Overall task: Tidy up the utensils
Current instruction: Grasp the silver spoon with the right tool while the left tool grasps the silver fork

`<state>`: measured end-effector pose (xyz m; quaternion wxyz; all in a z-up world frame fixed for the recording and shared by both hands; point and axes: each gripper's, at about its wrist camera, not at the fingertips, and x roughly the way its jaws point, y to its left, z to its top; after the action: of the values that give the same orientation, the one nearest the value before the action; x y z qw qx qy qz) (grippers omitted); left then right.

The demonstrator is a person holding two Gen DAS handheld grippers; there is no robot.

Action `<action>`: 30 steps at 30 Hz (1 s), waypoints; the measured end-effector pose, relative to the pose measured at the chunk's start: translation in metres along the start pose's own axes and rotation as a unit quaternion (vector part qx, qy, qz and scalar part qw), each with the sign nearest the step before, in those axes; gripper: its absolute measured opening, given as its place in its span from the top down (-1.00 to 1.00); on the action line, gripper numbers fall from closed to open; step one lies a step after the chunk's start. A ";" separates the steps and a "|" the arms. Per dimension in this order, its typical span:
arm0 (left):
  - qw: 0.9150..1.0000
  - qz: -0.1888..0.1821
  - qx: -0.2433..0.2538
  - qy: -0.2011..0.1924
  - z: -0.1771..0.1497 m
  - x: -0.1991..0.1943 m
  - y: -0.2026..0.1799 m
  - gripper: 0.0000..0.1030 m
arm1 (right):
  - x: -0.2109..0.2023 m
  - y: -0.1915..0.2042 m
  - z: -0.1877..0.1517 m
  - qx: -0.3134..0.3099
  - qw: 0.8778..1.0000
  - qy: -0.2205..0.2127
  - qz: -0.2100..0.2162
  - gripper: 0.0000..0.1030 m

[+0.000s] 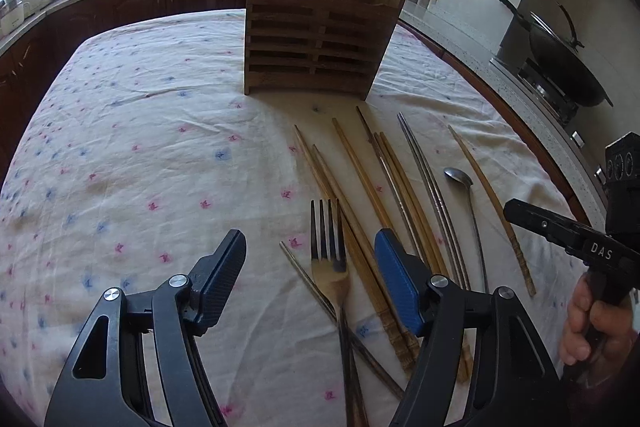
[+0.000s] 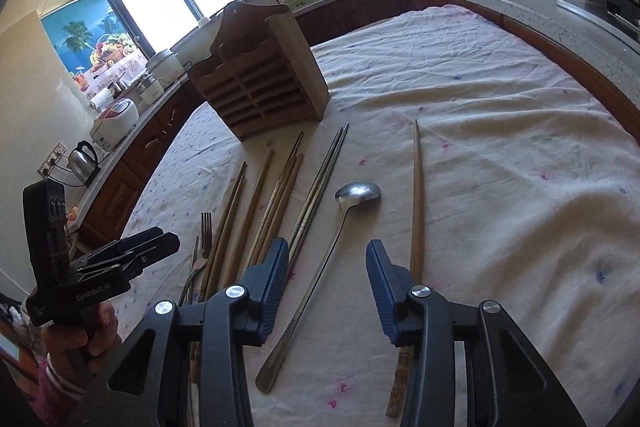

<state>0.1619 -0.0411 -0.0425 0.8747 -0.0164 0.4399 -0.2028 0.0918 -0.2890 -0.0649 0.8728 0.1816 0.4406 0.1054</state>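
The left gripper (image 1: 310, 277) hangs above the table with its jaws partly apart and nothing between the pads; the fork (image 1: 329, 259) lies on the cloth straight under the gap, tines toward twelve o'clock, untouched. The right gripper (image 2: 327, 283) is narrower, also gripping nothing, and the spoon (image 2: 320, 267) runs up through its gap, bowl toward twelve o'clock, handle end toward seven. Just to the three o'clock side of the right gripper lies a single wooden chopstick (image 2: 417, 195), well apart from the rest. At its nine to eleven o'clock, a loose fan of wooden chopsticks (image 2: 256, 203) and a metal pair (image 2: 320, 179) crowds between the spoon and the fork, some crossing near their handle ends. Beyond the fan, toward eleven o'clock in the right view and twelve in the left, stands the slatted wooden utensil holder (image 1: 316, 43), upright on the flowered tablecloth (image 1: 140, 147), with something pale standing in its top slot. Both grippers tilt downward at the cloth. A hand (image 1: 592, 323) wraps the right gripper's handle at the left view's four o'clock edge; another hand (image 2: 96, 331) holds the left gripper at the right view's eight o'clock. A dark wok (image 1: 560, 55) sits on the stove at two o'clock in the left view.
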 end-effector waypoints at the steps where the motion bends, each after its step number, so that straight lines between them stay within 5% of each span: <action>1: 1.000 -0.006 -0.001 0.009 0.003 0.005 0.003 -0.31 | 0.005 -0.001 0.002 0.003 1.000 0.007 0.000 0.22; 12: 0.996 -0.040 0.056 0.057 0.025 0.042 0.002 0.05 | 0.043 -0.022 0.022 0.043 0.997 0.056 0.017 0.37; 17: 0.992 -0.060 0.089 0.062 0.025 0.045 -0.005 0.63 | 0.048 -0.024 0.026 0.046 0.997 0.056 0.027 0.59; 23: 0.992 -0.062 0.091 0.058 0.019 0.037 -0.005 0.68 | 0.048 -0.024 0.029 0.047 0.997 0.050 0.041 0.95; 30: 0.994 -0.059 0.088 0.030 0.019 0.004 -0.009 0.68 | 0.021 -0.015 0.034 0.040 0.998 0.017 0.053 0.96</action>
<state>0.1754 -0.0538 -0.0324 0.8458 0.0403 0.4445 -0.2923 0.1325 -0.3031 -0.0681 0.8506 0.2378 0.4486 0.1370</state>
